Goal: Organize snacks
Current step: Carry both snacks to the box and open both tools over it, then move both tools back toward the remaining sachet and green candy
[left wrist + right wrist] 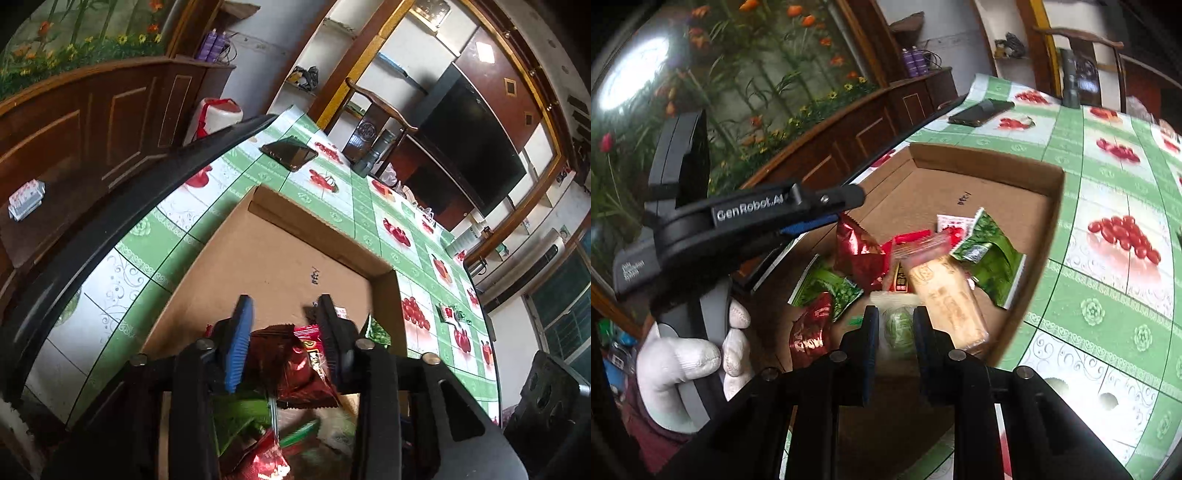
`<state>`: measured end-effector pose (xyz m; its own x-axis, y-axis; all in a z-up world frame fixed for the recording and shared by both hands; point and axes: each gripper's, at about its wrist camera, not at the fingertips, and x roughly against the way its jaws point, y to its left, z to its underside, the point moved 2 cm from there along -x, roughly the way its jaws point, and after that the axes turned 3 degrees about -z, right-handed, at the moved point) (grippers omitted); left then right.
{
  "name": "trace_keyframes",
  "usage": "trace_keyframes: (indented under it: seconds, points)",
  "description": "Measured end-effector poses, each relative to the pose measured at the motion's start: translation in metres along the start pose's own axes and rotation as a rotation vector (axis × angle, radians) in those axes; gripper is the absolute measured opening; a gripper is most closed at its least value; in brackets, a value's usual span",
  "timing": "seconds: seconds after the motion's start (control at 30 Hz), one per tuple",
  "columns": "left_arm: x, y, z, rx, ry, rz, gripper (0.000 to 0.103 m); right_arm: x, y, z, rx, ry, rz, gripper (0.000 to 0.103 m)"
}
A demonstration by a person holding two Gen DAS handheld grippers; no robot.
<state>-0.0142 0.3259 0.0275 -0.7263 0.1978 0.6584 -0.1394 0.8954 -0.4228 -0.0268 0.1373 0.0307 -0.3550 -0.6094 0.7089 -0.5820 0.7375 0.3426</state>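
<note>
— What do we see in the cardboard tray [1015, 166]?
— A shallow, matte brown tray with low folded walls on the desk [1108, 258], whose glossy oilcloth is green-checked with red fruit. The snacks lie heaped at its near end: crinkled red foil packets [858, 254], shiny green packets [991, 254], and a clear-wrapped pale biscuit bar [945, 295] lying tilted on top.
— And our claws?
— The left claw [284, 332] stands open above the red foil packet [295, 365] — whether it touches, we cannot tell. The right claw [895, 328] is also parted, over a pale round sweet [898, 328], gripping nothing.
— What does only one view give?
— The right view alone shows the gloved hand [690, 354] on the left tool's grey handle; the left view alone shows the black television [472, 144]. Both show the flat dark phone [290, 152].
</note>
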Motion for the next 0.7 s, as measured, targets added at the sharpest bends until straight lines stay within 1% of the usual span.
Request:
trace_keyframes:
  seconds: [0.03,0.07,0.1,0.17,0.2,0.27,0.33,0.43,0.47,0.53,0.6,0.7]
  points:
    - [0.004,-0.001,0.001,-0.008,-0.011,-0.004,0.042,0.002,0.004,0.001,0.021,-0.008,0.011,0.030]
    - [0.010,-0.003,0.002,-0.015,-0.021,-0.007,0.045,0.004,0.005,0.000,0.036,-0.017,0.018,0.035]
    - [0.015,-0.005,0.003,-0.023,-0.031,-0.012,0.046,0.008,0.008,0.001,0.052,-0.030,0.028,0.038]
    - [0.023,-0.012,0.005,-0.050,-0.044,-0.036,0.055,0.016,0.012,0.002,0.069,-0.055,0.039,0.041]
    - [0.027,-0.016,0.007,-0.068,-0.054,-0.056,0.057,0.020,0.013,0.003,0.069,-0.063,0.042,0.043]
    - [0.034,-0.026,0.011,-0.096,-0.076,-0.100,0.066,0.027,0.011,0.004,0.058,-0.078,0.044,0.045]
    - [0.041,-0.036,0.017,-0.130,-0.099,-0.144,0.073,0.033,0.006,0.006,0.032,-0.089,0.046,0.045]
    - [0.053,-0.051,0.026,-0.192,-0.141,-0.211,0.075,0.044,-0.004,0.011,-0.022,-0.107,0.050,0.046]
    - [0.057,-0.056,0.028,-0.208,-0.153,-0.239,0.079,0.048,-0.006,0.012,-0.035,-0.115,0.055,0.046]
    - [0.062,-0.062,0.033,-0.228,-0.172,-0.282,0.084,0.058,-0.011,0.017,-0.064,-0.139,0.070,0.048]
    - [0.067,-0.066,0.037,-0.242,-0.182,-0.306,0.084,0.067,-0.018,0.024,-0.096,-0.169,0.092,0.056]
    - [0.067,-0.071,0.043,-0.256,-0.158,-0.317,0.084,0.074,-0.027,0.033,-0.137,-0.180,0.108,0.058]
